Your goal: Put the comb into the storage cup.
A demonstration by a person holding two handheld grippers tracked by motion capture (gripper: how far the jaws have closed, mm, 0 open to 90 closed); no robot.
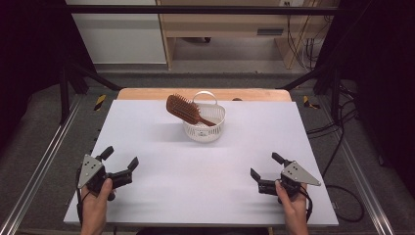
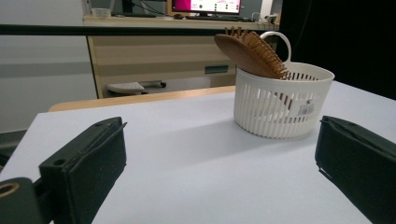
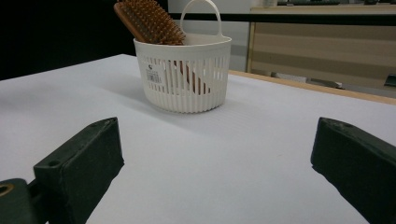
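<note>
A small white slotted basket (image 1: pixel 211 129) (image 2: pixel 285 107) (image 3: pixel 187 84) with a loop handle stands on the far middle of the white table (image 1: pixel 195 171). A brown wooden hairbrush (image 1: pixel 183 109) (image 2: pixel 250 53) (image 3: pixel 149 21) leans in it, handle down inside, bristled head sticking out over the basket's left rim. My left gripper (image 1: pixel 120 159) (image 2: pixel 219 177) rests open near the table's front left, held by a hand, with nothing between its jaws. My right gripper (image 1: pixel 265 167) (image 3: pixel 215 177) rests open at the front right, also empty. Both point toward the basket, well short of it.
Beyond the table's far wooden edge (image 1: pixel 147 93) stand a light wooden desk (image 1: pixel 225 24) and a white cabinet (image 1: pixel 117 34). Black frame bars (image 1: pixel 78 73) and cables (image 1: pixel 337 127) flank the table. A metal rail (image 1: pixel 39 171) runs along the left.
</note>
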